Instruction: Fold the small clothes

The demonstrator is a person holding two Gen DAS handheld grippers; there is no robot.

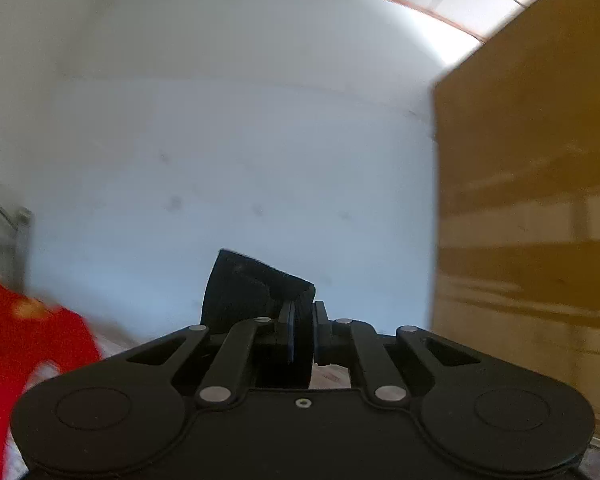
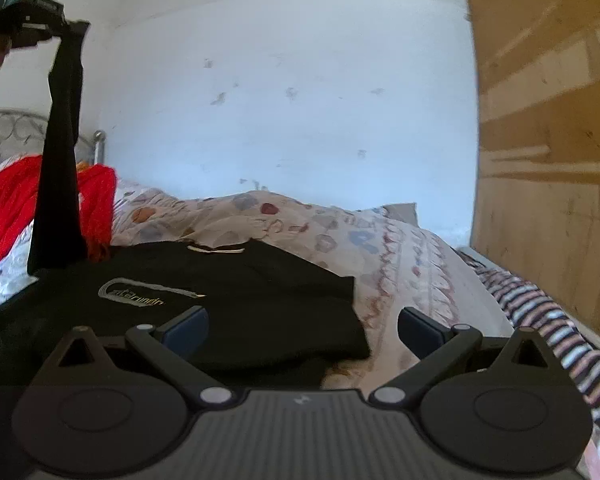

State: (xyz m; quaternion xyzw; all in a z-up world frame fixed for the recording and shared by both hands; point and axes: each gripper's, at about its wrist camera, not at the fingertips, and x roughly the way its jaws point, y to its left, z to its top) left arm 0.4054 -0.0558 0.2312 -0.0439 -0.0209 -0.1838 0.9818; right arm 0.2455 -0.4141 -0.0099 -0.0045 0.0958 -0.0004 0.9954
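Ahead of and below our right gripper [image 2: 302, 330], its jaws spread and empty: a black cotton T-shirt with a pale printed chest logo [image 2: 204, 300], lying flat on the bed with the floral patterned cover [image 2: 400, 248]. High to that gripper's left: our left gripper [image 1: 303, 330], jaws pressed together, pinching the shirt's black sleeve [image 2: 62, 140] and holding it raised. Beyond the sleeve: a red knitted garment [image 2: 8, 208]. Step in hand, as we judge: the first sleeve fold. Next move calls for carrying the sleeve inward over the shirt body.
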